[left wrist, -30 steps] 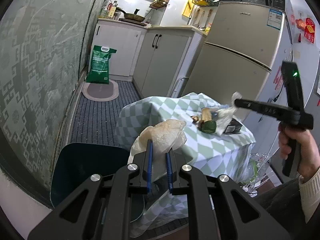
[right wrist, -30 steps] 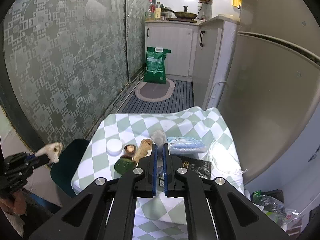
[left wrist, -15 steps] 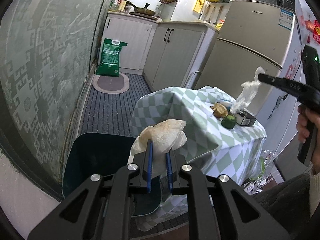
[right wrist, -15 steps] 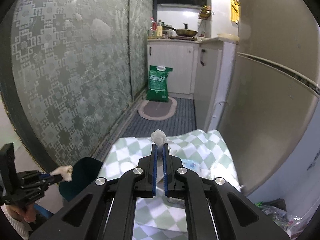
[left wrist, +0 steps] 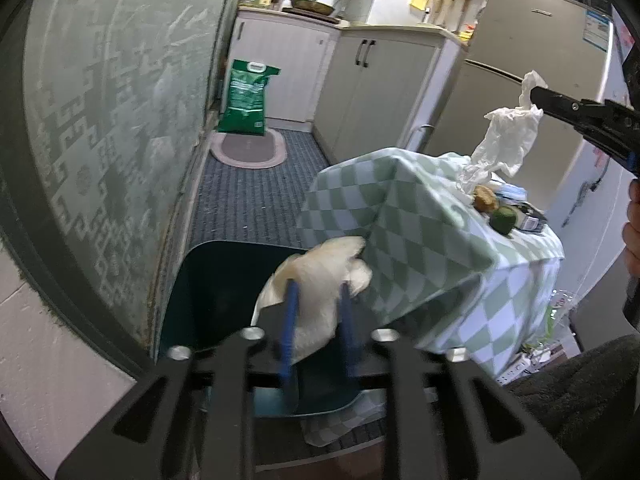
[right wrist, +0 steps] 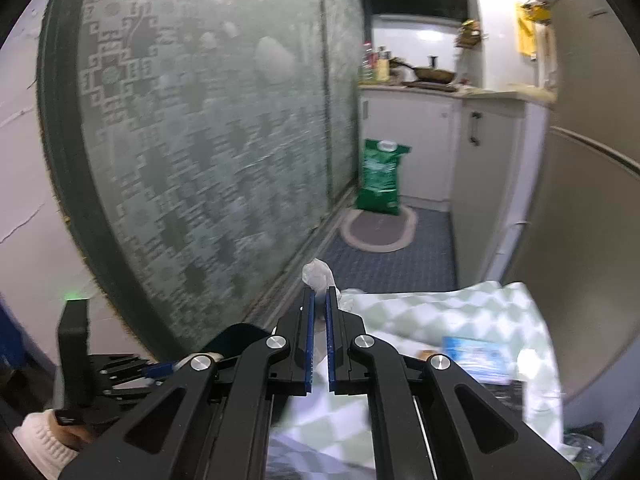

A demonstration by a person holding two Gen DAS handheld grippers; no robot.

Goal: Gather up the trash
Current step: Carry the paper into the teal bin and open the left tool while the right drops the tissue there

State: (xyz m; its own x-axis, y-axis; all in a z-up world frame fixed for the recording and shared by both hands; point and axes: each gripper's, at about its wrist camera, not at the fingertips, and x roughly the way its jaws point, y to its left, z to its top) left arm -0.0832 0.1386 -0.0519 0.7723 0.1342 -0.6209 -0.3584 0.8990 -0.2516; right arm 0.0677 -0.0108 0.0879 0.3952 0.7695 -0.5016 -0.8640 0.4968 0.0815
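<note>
My left gripper point(left wrist: 318, 292) stands open above the dark teal trash bin point(left wrist: 208, 292), with a crumpled cream wrapper point(left wrist: 320, 280) loose between its spread fingers, over the bin's mouth. My right gripper point(right wrist: 319, 300) is shut on a crumpled clear plastic bag point(left wrist: 506, 140), held up in the air above the left side of the checkered table point(left wrist: 420, 216); the bag's tip point(right wrist: 318, 274) pokes out past the fingertips. In the right wrist view the left gripper point(right wrist: 160, 368) shows at the lower left by the bin point(right wrist: 236, 338).
On the table lie a brown fruit piece point(left wrist: 486, 202), a green fruit point(left wrist: 503, 219), a black packet point(left wrist: 530, 218) and a blue packet point(right wrist: 476, 356). A patterned glass door point(left wrist: 112, 128) runs along the left. A fridge point(left wrist: 532, 92) stands behind the table. A green sack point(left wrist: 246, 102) stands on the floor.
My left gripper has opened over the bin and the cream wrapper has come loose. My right gripper has carried the plastic bag up and leftward off the table.
</note>
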